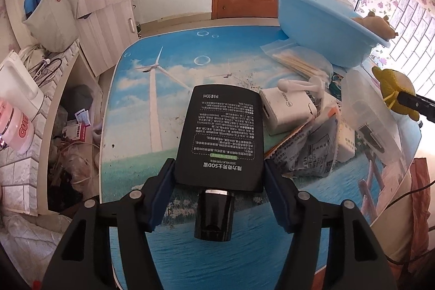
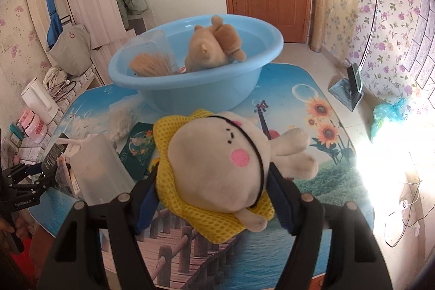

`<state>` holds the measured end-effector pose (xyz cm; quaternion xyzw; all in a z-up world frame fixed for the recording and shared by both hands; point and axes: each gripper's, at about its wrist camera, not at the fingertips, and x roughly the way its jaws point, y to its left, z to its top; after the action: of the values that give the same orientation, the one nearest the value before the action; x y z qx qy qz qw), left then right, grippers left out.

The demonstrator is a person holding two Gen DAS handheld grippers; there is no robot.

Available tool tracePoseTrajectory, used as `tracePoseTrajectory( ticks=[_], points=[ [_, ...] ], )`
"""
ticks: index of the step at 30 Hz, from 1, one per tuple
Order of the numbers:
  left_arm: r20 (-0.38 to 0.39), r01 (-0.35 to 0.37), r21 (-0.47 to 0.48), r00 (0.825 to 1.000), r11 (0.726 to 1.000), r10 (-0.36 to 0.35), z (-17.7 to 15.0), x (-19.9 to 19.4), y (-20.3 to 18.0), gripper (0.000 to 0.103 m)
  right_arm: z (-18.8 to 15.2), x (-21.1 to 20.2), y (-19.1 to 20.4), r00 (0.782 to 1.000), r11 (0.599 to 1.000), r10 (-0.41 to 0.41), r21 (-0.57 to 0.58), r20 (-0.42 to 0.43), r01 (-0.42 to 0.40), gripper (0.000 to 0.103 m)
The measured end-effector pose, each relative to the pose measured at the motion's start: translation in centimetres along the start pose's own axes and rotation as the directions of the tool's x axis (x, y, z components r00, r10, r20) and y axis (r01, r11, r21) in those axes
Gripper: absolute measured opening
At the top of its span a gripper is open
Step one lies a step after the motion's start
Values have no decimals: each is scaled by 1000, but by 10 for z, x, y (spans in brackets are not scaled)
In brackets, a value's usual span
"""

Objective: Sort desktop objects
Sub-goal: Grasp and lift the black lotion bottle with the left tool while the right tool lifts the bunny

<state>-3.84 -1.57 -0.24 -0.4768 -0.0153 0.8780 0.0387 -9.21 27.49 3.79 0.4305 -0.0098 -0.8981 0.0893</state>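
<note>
The left gripper (image 1: 218, 167) pinches a flat black plastic bottle (image 1: 223, 135) with white print and a glossy black cap, its 2 blue-padded fingers (image 1: 160, 181) pressed against the bottle's sides near the cap end, held above the counter (image 1: 152, 89), whose surface is printed with a wind turbine, sky and water. The right gripper (image 2: 214, 197) holds a cream plush doll (image 2: 217, 170) with pink cheeks and a yellow mesh cloth around it; the fingers (image 2: 280, 197) press in on both sides of the soft body above the counter. Only the left wrist view shows the clutter beside the bottle: a white rectangular charger box (image 1: 288, 108), a white mini fan (image 1: 301, 86), a clear bag of wooden sticks (image 1: 296, 59) and a crumpled newspaper-print pouch (image 1: 310, 151). In that view the pale blue round plastic basin (image 1: 320, 26) shows mostly from outside, with a brown plush toy (image 1: 375, 23) peeking over its rim, and the doll appears only as a yellow patch at the right edge. The right wrist view looks into the basin, where the brown plush toy lies next to a clear plastic cup (image 2: 152, 45) lying over bristly sticks. It also shows a translucent plastic container (image 2: 100, 167), a dark green booklet (image 2: 138, 151) and, at the left edge, the left gripper with the bottle.
</note>
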Motion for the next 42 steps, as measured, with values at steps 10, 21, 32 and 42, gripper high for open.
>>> tracePoseTrajectory(
  ticks=[10, 21, 32, 42],
  points=[
    [16, -13, 28, 1000, 1000, 13, 16, 15, -1, 71, -11, 21, 7, 997, 999, -27, -44, -70, 24, 86],
    [42, 13, 41, 999, 999, -15, 25, 20, 3, 61, -11, 25, 4, 997, 998, -48, -31, -53, 47, 83],
    [59, 72, -44, 996, 996, -69, 19, 11, 12, 61, -2, 7, -9, 999, 999, -26, 36, 28, 25, 72],
    [100, 87, -75, 992, 993, -79, 33, -12, 8, 61, 8, -21, -2, 992, 1000, 25, 14, 121, -27, 72]
  ],
)
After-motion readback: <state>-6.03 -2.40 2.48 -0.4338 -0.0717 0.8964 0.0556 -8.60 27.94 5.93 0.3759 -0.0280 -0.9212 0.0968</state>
